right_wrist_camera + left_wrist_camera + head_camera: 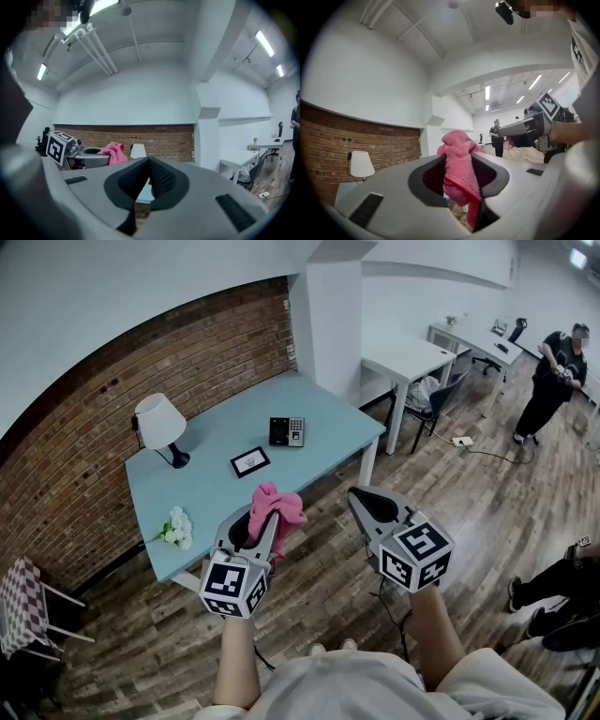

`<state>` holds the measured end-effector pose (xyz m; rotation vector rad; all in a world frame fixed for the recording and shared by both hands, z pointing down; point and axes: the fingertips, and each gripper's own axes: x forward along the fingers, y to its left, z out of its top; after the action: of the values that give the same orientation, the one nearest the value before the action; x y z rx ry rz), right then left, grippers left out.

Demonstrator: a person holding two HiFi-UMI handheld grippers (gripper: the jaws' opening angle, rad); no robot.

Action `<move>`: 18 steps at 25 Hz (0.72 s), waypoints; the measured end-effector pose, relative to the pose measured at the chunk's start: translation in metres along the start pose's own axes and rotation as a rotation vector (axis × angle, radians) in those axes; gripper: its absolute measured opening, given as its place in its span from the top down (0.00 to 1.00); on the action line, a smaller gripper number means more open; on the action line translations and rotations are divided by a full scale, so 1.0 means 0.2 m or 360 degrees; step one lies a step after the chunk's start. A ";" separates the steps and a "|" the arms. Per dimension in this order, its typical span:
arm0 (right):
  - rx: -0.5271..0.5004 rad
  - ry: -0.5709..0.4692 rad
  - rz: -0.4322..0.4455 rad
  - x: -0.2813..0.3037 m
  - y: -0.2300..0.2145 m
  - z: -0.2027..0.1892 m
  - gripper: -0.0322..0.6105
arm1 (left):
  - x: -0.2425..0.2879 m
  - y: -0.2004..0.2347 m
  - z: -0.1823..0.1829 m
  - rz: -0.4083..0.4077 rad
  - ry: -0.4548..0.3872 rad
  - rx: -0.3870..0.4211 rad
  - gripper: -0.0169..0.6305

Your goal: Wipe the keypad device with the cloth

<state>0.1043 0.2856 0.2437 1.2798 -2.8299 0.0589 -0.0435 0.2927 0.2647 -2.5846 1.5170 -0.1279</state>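
Brickwork of a curved wall (112, 399) fills the head view from 9 to 11 o'clock, and a wooden plank floor (469, 512) spreads beneath everything. A light blue table (225, 442) stands against the wall, at about 11 o'clock from the person's arms and well apart from both grippers. White tables (403, 357) stand at 1 o'clock, and another person (553, 381) stands on the floor at 2 o'clock.

On the blue table, a white-shaded lamp (159, 423) sits at 9 o'clock of the keypad device (287, 431). The device lies flat near the table's far right part, untouched, at roughly 12 o'clock from the left tongs (255, 526). A small framed picture (249, 461) lies just beside it at 7 o'clock, and a bunch of white flowers (175, 528) rests at the table's near corner.

Both grippers are held level over the floor. The left tongs (459, 164) pinch the pink cloth (457, 178), which bunches above the jaws and hangs down between them. The cloth (275, 506) is in the air, short of the table. The right tongs (150, 164) are pressed together with nothing between them, at 3 o'clock of the left pair.
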 end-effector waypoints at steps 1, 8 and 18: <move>-0.0001 0.0004 -0.0006 -0.01 -0.01 0.00 0.95 | 0.00 -0.01 0.00 -0.0002 0.0001 -0.0011 0.73; 0.0094 -0.0043 0.0055 -0.09 -0.05 0.01 0.95 | 0.01 -0.08 0.00 0.0008 0.0011 -0.0033 0.73; 0.0030 0.0000 0.0111 -0.02 -0.13 -0.06 0.94 | 0.09 -0.08 -0.06 0.0057 0.0033 -0.0074 0.73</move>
<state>0.1267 0.2725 0.2554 1.1845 -2.8804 0.0876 -0.0230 0.2826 0.2782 -2.5978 1.5911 -0.1169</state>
